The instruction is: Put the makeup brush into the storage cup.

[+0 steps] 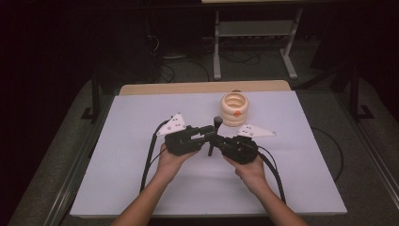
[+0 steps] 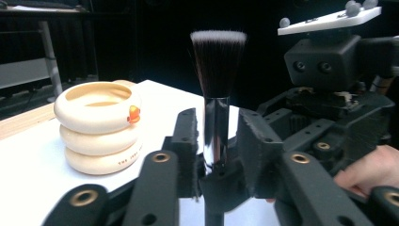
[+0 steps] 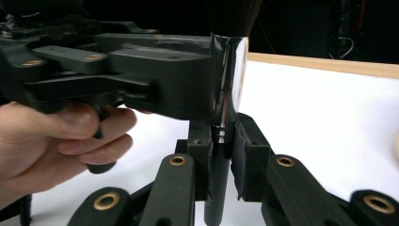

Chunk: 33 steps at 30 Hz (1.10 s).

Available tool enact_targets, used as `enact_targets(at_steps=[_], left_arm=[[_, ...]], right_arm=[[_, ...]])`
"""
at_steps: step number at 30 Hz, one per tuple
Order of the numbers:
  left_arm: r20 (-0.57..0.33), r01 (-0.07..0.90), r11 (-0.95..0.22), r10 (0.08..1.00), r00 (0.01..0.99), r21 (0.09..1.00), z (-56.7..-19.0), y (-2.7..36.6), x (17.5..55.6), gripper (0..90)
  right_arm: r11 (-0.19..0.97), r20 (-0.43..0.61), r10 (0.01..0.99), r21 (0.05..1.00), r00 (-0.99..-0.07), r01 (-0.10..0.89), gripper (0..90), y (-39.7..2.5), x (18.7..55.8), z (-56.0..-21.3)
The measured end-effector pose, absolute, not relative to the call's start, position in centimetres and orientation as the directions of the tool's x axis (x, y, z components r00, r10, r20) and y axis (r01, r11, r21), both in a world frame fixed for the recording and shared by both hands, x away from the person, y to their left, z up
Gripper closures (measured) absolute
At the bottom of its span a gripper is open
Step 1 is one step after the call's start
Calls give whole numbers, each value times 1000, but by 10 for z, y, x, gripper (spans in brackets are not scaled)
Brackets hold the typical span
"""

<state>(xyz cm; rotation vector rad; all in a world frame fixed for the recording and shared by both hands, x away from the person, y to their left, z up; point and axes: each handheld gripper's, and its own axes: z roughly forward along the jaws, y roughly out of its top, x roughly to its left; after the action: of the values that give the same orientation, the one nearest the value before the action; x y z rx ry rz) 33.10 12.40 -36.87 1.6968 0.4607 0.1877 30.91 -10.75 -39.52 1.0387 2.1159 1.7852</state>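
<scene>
A makeup brush (image 1: 216, 124) with dark bristles, a chrome ferrule and a black handle stands upright over the middle of the white table. My right gripper (image 3: 219, 153) is shut on its black handle just below the ferrule (image 3: 228, 84). My left gripper (image 2: 217, 139) stands around the ferrule (image 2: 216, 127), with a thin gap showing beside its right jaw. In the high view the left gripper (image 1: 211, 133) and right gripper (image 1: 214, 141) meet tip to tip at the brush. A cream holder made of stacked rings (image 1: 234, 109) with an orange dot stands just behind them.
The white table top (image 1: 141, 188) ends in a wooden strip (image 1: 202, 87) at the far edge. Cables (image 1: 149, 160) trail from both grippers toward the front. A grey table frame (image 1: 254, 33) stands on the dark floor behind.
</scene>
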Motion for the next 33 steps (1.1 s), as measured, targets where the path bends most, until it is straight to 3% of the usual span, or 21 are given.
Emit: enact_targets(at_steps=[12,33], left_arm=[[-125,193,-134,402,907,972,-362,141,330,490],[-115,201,-154,442,889,967,-370,178,314,282]], right_arm=[[78,247,638,922,-729,380,779,-115,311,-394],[128,183,651,930,-736,345,778,-122,313,-390]])
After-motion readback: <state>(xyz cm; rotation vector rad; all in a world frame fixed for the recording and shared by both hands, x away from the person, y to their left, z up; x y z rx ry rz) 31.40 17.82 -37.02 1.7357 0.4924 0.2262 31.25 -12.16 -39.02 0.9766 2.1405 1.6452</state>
